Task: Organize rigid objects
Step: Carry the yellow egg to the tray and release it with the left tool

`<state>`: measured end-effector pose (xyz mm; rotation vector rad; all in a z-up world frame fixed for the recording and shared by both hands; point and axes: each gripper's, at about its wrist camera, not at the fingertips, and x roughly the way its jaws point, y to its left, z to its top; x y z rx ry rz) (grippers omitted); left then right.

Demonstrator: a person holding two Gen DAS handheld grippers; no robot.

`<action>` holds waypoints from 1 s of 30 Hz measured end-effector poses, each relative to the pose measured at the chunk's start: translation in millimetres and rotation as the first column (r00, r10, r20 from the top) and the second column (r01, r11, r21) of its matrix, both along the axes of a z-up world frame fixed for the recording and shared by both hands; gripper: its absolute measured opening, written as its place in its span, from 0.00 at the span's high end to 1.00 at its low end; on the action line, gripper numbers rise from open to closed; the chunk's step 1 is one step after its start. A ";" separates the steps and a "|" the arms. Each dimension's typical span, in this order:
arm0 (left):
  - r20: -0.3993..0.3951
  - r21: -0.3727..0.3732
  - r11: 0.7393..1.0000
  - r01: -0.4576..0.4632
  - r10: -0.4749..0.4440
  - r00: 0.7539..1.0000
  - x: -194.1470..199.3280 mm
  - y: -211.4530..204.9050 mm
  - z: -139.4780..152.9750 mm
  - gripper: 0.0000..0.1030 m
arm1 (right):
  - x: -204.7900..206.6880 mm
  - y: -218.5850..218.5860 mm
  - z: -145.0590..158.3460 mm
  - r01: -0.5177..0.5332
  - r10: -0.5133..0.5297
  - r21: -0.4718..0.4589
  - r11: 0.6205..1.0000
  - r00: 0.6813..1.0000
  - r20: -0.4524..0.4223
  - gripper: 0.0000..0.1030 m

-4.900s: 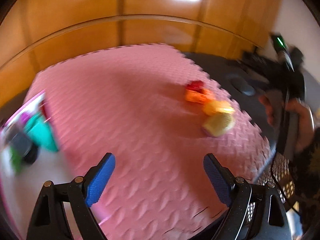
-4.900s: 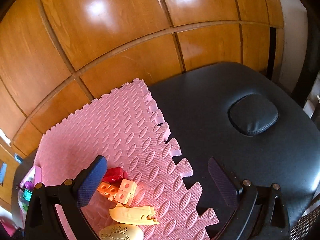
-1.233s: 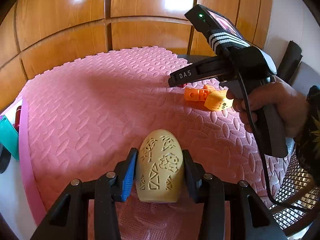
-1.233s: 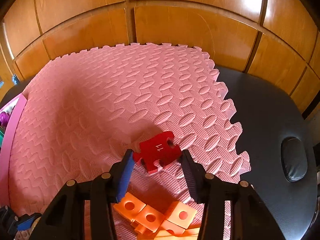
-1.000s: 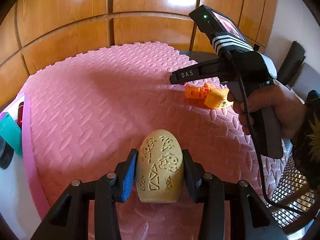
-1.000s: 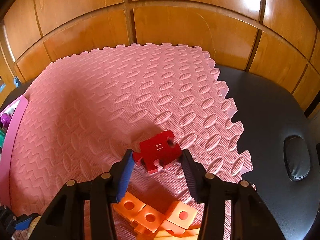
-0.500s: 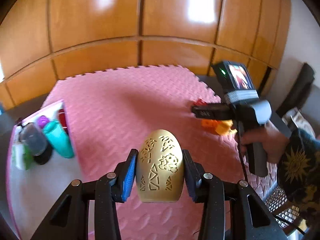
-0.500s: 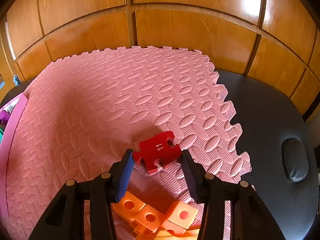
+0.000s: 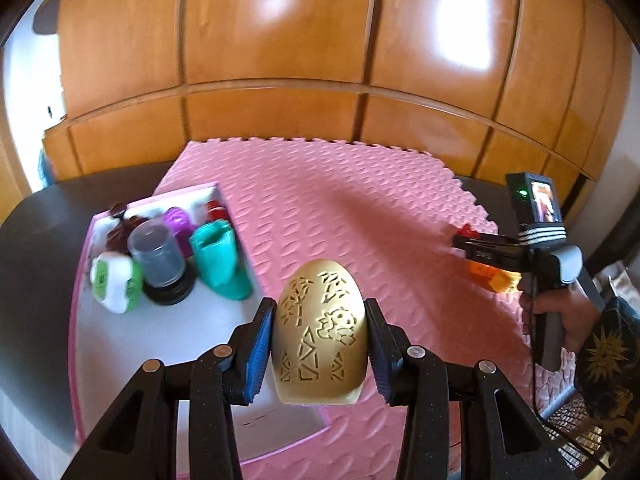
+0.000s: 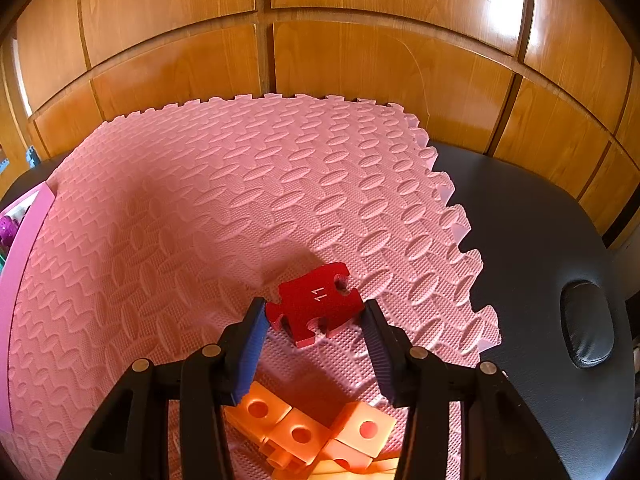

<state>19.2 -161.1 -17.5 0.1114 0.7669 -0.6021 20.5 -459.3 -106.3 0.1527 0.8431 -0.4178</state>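
Left tool (image 9: 320, 344) clamped on the gold egg (image 9: 320, 332), both blue pads flush on its sides, narrow end pointing away from the camera, cut-out pattern facing up. Egg is held in the air, above the near right edge of the pink-rimmed tray (image 9: 120, 344) where it meets the pink foam mat (image 9: 340, 208). Tray sits to the left on the dark table (image 9: 36, 248); at its far end: a teal container (image 9: 218, 258), a clear-capped jar on a black base (image 9: 160, 264), a green-and-white item (image 9: 116, 282), a purple ball (image 9: 176, 220), plus some dark red bits behind, too blurred to identify. Right tool (image 10: 316, 320) clenched on the red puzzle piece (image 10: 316, 300), marked "11", pads on its left and right edges; cannot tell whether the piece is touching the mat or just above it. Piece is near the mat's right jagged edge. Orange cube blocks (image 10: 304, 432) sit under the right tool's fingers, clustered and touching each other. From the left wrist view, the right tool (image 9: 466, 240) shows at the mat's right side, well apart from the egg, with the person's hand (image 9: 568, 316) on its grip. Wood panelling (image 10: 360, 40) behind the table.
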 end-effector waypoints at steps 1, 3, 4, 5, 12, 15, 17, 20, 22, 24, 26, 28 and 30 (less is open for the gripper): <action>-0.001 0.000 1.000 -0.010 0.010 1.000 2.5 5.2 -0.2 0.58 | 0.0 0.3 0.2 -0.001 0.001 -0.002 1.000 1.000 -0.001 0.54; -0.005 -0.006 0.999 -0.036 0.036 0.999 7.1 17.7 -0.2 0.58 | 0.0 0.3 0.3 -0.003 0.003 -0.007 1.000 1.000 -0.001 0.54; -0.010 -0.011 0.999 -0.052 0.052 0.999 9.8 25.3 -0.3 0.58 | 0.0 0.2 0.4 -0.004 0.004 -0.007 1.000 1.000 -0.002 0.54; -0.021 -0.018 0.997 -0.073 0.073 0.997 13.3 35.7 -0.7 0.58 | 0.0 0.1 0.4 -0.005 0.005 -0.007 1.000 1.000 -0.002 0.54; -0.126 -0.043 0.967 -0.249 0.242 0.962 38.2 106.3 -19.5 0.58 | 1.0 2.1 0.5 -0.011 0.011 -0.027 1.000 1.000 -0.010 0.54; -0.189 -0.061 0.955 -0.291 0.275 0.943 46.3 121.9 -31.1 0.58 | 1.4 1.8 0.5 -0.011 0.011 -0.028 1.000 1.000 -0.011 0.54; -0.216 -0.075 0.952 -0.296 0.274 0.937 49.4 122.0 -36.6 0.58 | 1.4 2.2 0.5 -0.011 0.011 -0.030 0.999 1.000 -0.012 0.54; -0.218 -0.087 0.962 -0.257 0.234 0.948 53.2 106.8 -38.7 0.58 | 1.3 2.0 0.6 -0.011 0.011 -0.031 0.999 1.000 -0.012 0.54; -0.229 -0.100 0.968 -0.230 0.203 0.952 58.7 93.4 -39.5 0.58 | 1.1 1.9 0.6 -0.011 0.011 -0.031 0.999 1.000 -0.012 0.54; -0.226 -0.103 0.971 -0.216 0.189 0.956 63.6 81.8 -41.2 0.57 | 1.3 2.2 0.6 -0.011 0.011 -0.032 0.999 1.000 -0.012 0.54; -0.231 -0.092 0.974 -0.205 0.179 0.956 70.3 70.1 -45.3 0.57 | 1.4 2.6 0.6 -0.012 0.011 -0.033 0.999 1.000 -0.013 0.54; -0.236 -0.083 0.976 -0.203 0.179 0.955 78.1 62.3 -50.1 0.58 | 1.4 2.6 0.7 -0.014 0.013 -0.036 0.999 1.000 -0.014 0.54; -0.229 -0.074 0.976 -0.203 0.182 0.956 83.0 57.4 -52.8 0.56 | 1.3 2.7 0.9 -0.016 0.015 -0.038 0.999 1.000 -0.016 0.54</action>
